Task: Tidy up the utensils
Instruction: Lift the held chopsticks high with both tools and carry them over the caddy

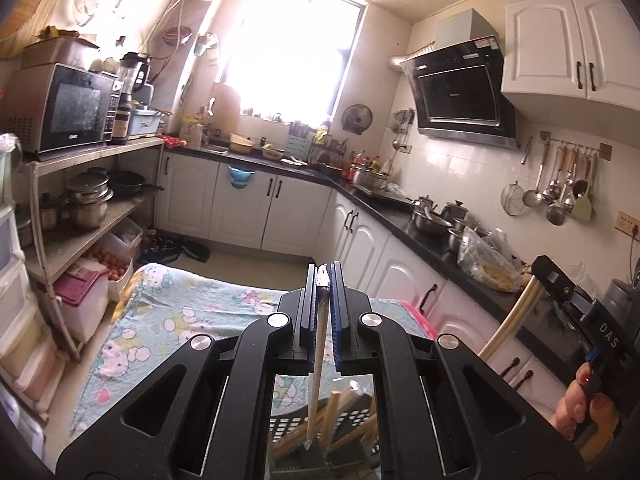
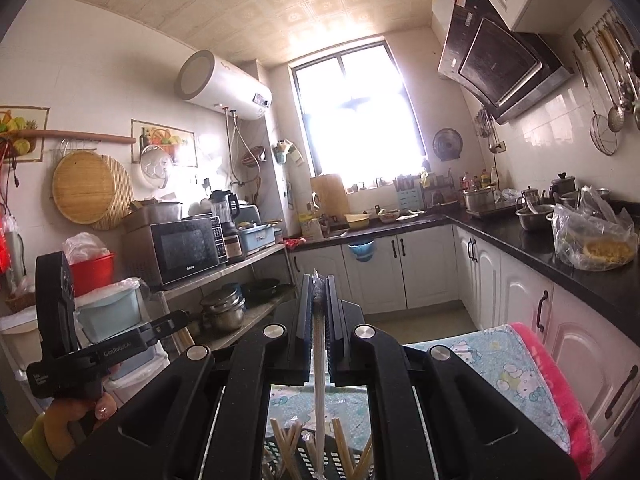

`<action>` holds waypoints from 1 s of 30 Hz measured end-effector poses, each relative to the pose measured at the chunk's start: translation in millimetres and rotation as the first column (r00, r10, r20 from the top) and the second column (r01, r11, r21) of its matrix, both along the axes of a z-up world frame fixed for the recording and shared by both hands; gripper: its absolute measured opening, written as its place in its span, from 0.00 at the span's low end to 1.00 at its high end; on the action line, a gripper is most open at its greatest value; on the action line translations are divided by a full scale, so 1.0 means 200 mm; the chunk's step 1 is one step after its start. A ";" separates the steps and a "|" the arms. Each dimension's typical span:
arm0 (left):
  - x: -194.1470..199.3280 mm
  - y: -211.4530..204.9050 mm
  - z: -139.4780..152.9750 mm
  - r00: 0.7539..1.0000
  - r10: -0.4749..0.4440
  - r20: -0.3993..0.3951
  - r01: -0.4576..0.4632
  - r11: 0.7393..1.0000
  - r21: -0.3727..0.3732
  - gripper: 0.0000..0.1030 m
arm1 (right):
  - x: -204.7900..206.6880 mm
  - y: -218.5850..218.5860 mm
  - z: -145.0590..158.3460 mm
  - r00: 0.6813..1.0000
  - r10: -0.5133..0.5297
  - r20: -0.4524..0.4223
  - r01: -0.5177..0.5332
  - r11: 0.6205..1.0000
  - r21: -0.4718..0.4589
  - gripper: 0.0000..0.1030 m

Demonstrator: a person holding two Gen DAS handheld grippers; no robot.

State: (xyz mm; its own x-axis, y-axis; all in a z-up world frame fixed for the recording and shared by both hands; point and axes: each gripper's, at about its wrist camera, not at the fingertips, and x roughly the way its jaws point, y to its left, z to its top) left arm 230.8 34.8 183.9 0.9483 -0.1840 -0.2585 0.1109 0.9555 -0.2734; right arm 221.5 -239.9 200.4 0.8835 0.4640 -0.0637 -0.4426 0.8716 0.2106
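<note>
My left gripper [image 1: 323, 270] is shut on a pale wrapped chopstick [image 1: 318, 360] that hangs straight down, its tip in a black slotted utensil basket [image 1: 292, 428] holding several wooden chopsticks [image 1: 334, 412]. My right gripper [image 2: 318, 280] is shut on a white wrapped chopstick [image 2: 320, 392] that also hangs down into the same black basket [image 2: 280, 456], among several wooden chopsticks [image 2: 288, 444]. The right gripper also shows at the right of the left wrist view [image 1: 538, 270], holding its stick [image 1: 512, 320]. The left gripper body shows at the left of the right wrist view.
The basket stands on a table with a Hello Kitty cloth [image 1: 172, 320]. A shelf with a microwave [image 1: 64, 112] and pots is at the left. A black counter [image 1: 400, 220] with pots and a plastic bag [image 1: 488, 256] runs along the right. White cabinets stand below it.
</note>
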 end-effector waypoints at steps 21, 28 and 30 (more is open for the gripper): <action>0.05 -0.03 -0.25 0.996 0.005 -0.087 -0.004 1.000 0.007 0.03 | 0.12 0.11 -0.26 0.999 0.000 -0.044 -0.002 0.999 -0.050 0.06; 0.04 -0.08 -0.32 0.995 0.002 -0.101 0.002 0.999 0.040 0.03 | 0.14 0.17 -0.36 0.999 -0.013 -0.042 0.009 0.996 -0.092 0.06; 0.04 -0.09 -0.34 0.994 0.000 -0.109 0.005 0.999 0.045 0.03 | 0.15 0.18 -0.38 0.999 -0.011 -0.048 0.007 0.996 -0.092 0.06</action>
State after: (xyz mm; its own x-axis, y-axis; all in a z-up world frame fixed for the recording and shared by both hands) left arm 238.4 16.7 116.4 0.9136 -0.1721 -0.3684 0.0850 0.9668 -0.2409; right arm 252.0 -204.4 124.2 0.8826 0.4462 -0.1482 -0.4259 0.8922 0.1501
